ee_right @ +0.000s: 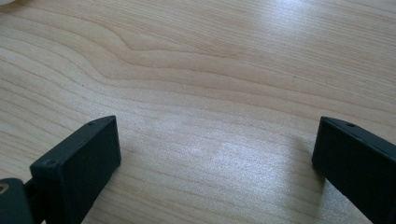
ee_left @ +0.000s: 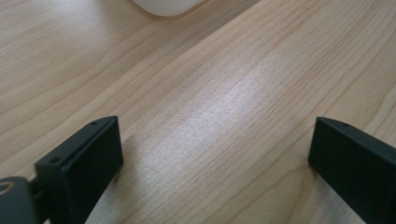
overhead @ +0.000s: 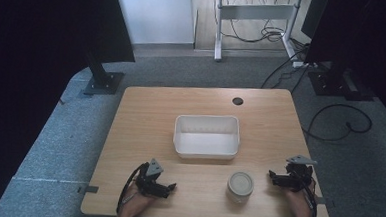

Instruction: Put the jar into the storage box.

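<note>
A white rectangular bin (overhead: 207, 136) sits empty at the middle of the wooden table (overhead: 145, 121). A small round jar with a pale lid (overhead: 240, 185) stands upright near the front edge, right of centre. My left gripper (overhead: 171, 188) rests low at the front left, pointing right, open with bare wood between its jaws (ee_left: 212, 154). My right gripper (overhead: 272, 177) lies at the front right, pointing left toward the jar and a short gap from it, open over bare wood (ee_right: 215, 154). A curved white edge, the bin or the jar (ee_left: 166, 5), shows at the top of the left gripper view.
A dark cable hole (overhead: 237, 101) marks the table's far edge. Black stands (overhead: 102, 81) and loose cables (overhead: 338, 123) lie on the grey carpet around the table. A white desk frame (overhead: 256, 11) stands at the back.
</note>
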A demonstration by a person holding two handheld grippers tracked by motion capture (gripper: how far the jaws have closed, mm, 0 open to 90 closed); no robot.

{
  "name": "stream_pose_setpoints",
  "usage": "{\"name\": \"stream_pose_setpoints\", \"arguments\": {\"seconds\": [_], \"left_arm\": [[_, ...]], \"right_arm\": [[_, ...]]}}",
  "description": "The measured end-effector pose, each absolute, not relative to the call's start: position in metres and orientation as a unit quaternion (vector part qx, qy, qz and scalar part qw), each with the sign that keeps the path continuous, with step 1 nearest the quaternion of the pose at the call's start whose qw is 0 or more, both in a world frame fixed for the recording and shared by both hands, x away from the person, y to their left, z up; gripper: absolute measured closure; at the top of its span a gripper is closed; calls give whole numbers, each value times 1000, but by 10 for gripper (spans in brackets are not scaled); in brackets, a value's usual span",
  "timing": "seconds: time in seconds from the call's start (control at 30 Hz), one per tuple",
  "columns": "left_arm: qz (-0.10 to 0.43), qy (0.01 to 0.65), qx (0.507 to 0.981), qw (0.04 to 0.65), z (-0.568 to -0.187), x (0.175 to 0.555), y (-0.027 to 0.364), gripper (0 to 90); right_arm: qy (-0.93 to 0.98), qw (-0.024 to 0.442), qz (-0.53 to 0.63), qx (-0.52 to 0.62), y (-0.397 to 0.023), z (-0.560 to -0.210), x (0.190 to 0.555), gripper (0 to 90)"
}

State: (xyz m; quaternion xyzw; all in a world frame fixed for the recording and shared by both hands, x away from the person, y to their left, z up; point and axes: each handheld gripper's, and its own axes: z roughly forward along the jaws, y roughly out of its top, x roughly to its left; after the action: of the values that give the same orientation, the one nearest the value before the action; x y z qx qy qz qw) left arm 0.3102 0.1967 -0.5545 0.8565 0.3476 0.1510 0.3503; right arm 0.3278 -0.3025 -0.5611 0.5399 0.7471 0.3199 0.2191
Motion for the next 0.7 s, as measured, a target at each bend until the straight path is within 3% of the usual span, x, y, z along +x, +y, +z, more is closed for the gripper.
{"name": "stream_pose_setpoints", "arguments": {"seconds": [0.7], "left_arm": [[158, 361, 850, 350, -554, 310, 197, 34]], "right_arm": [[747, 219, 320, 540, -302, -561, 328, 9]]}}
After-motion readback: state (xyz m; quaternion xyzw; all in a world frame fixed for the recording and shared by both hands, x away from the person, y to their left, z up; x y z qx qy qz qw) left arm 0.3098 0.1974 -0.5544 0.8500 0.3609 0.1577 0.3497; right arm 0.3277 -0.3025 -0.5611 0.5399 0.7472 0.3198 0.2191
